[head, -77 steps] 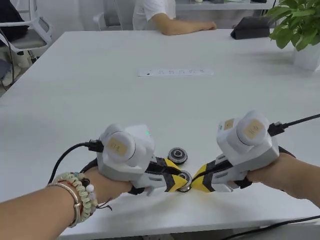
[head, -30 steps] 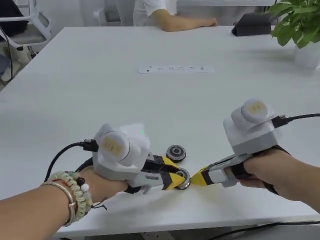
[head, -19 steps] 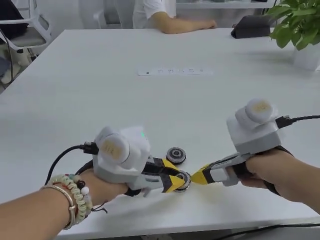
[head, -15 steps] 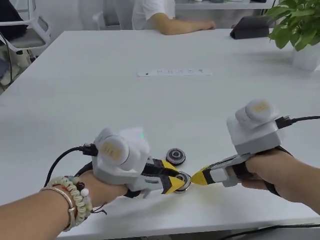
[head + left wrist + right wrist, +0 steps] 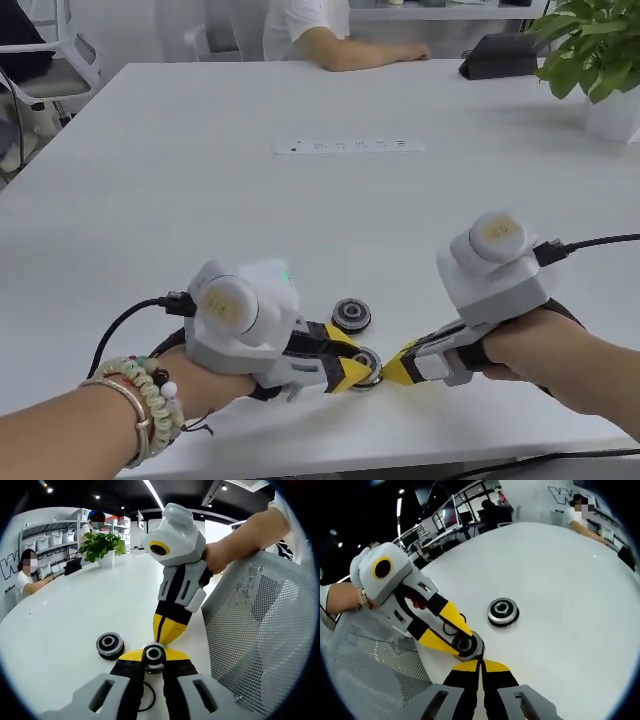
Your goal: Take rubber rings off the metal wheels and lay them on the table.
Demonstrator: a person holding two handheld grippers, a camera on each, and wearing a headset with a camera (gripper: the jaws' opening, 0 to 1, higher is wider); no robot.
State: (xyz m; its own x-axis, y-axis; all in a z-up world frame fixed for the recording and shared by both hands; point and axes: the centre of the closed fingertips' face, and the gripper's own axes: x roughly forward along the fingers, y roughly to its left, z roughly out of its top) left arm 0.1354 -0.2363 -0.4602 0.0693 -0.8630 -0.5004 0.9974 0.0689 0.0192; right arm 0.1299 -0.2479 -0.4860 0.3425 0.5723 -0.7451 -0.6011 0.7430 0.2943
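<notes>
A small metal wheel point(image 5: 367, 360) with a black rim is held just above the white table point(image 5: 300, 220) near its front edge. My left gripper point(image 5: 352, 372) is shut on this wheel point(image 5: 153, 655), one yellow jaw on each side. My right gripper point(image 5: 397, 368) comes from the right with its jaws shut, tips point(image 5: 481, 662) against the wheel's rim point(image 5: 467, 646). Whether they pinch the rubber ring is hidden. A second wheel point(image 5: 351, 314) with its black ring on lies flat just beyond. A thin black loop point(image 5: 146, 700) lies on the table under the left jaws.
A white power strip point(image 5: 350, 146) lies mid-table. At the far end a person's arm point(image 5: 370, 50) rests beside a black pouch point(image 5: 500, 55). A potted plant point(image 5: 590, 50) stands far right. Cables trail from both grippers. A mesh chair point(image 5: 255, 630) is close behind.
My right gripper has rolled onto its side since the earliest frame and has now edged left, tips staying at the held wheel. The left gripper and second wheel have stayed put.
</notes>
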